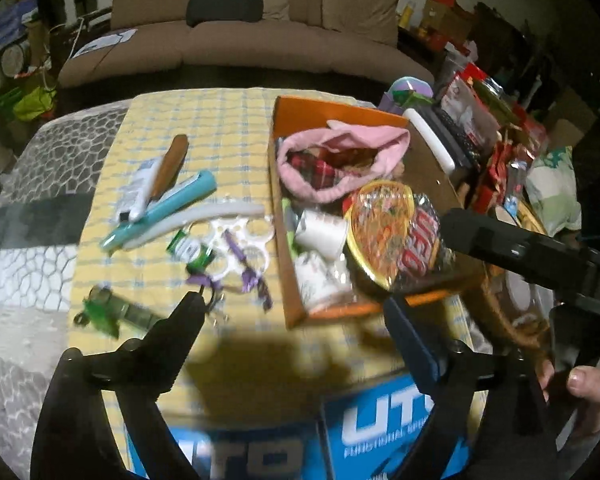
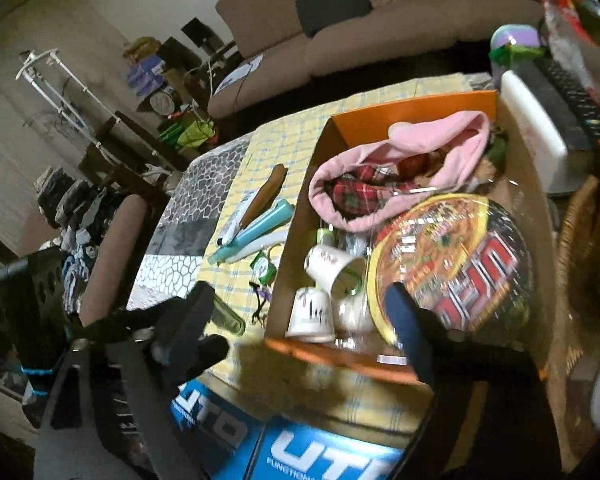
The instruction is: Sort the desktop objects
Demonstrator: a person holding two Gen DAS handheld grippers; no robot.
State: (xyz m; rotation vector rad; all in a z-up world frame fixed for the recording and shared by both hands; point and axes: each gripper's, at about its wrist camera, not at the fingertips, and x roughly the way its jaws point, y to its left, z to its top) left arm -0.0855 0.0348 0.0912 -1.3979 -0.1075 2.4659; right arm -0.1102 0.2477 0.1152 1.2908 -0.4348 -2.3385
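Both hand-held grippers, left (image 1: 292,304) and right (image 2: 300,300), spread wide, empty. Teal tube (image 1: 160,210) left of orange box (image 1: 288,280): light, stiff, slippery; best pinched mid-length.

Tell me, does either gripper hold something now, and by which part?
Nothing is held: the left gripper and the right gripper both stand open and empty.

A tan sofa (image 1: 236,36) stands against the pale wall (image 2: 80,12) in dim light.
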